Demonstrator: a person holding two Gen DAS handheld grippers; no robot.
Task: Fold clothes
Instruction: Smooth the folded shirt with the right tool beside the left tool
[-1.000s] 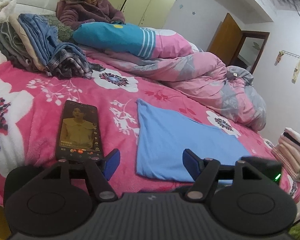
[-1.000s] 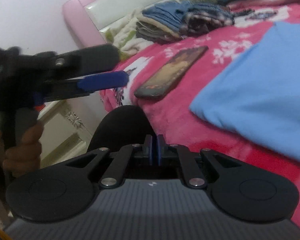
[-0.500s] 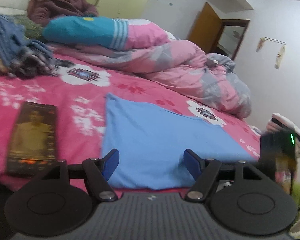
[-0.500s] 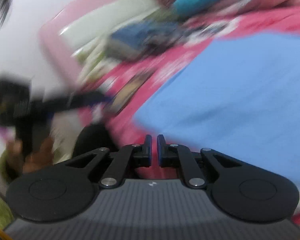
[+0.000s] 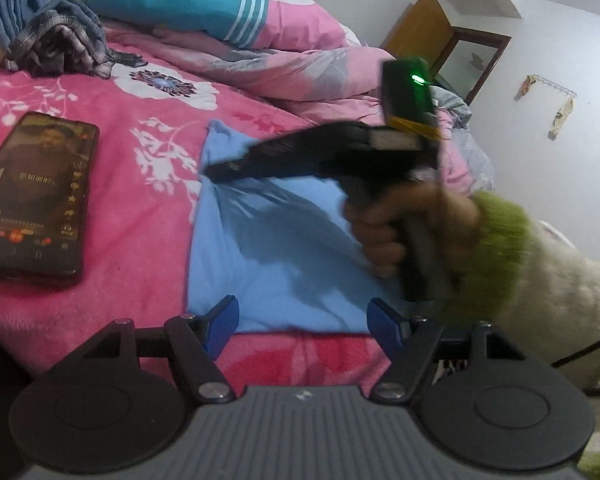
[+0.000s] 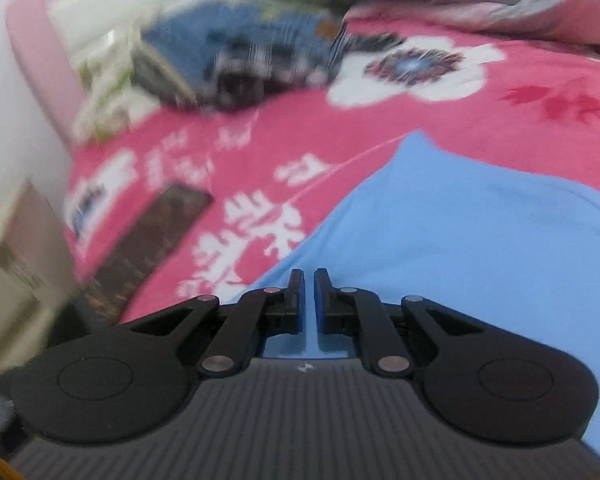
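The blue garment (image 5: 276,240) lies flat near the bed's (image 5: 148,184) front edge, beside a phone (image 5: 32,196). The left gripper (image 5: 302,320) hovers at its near hem, fingers spread wide, empty. The right gripper (image 6: 308,292), fingers nearly closed and holding nothing, reaches over the cloth's far-left corner. Step in hand: approach to grasp. Next: pinch hem and corner, then fold.
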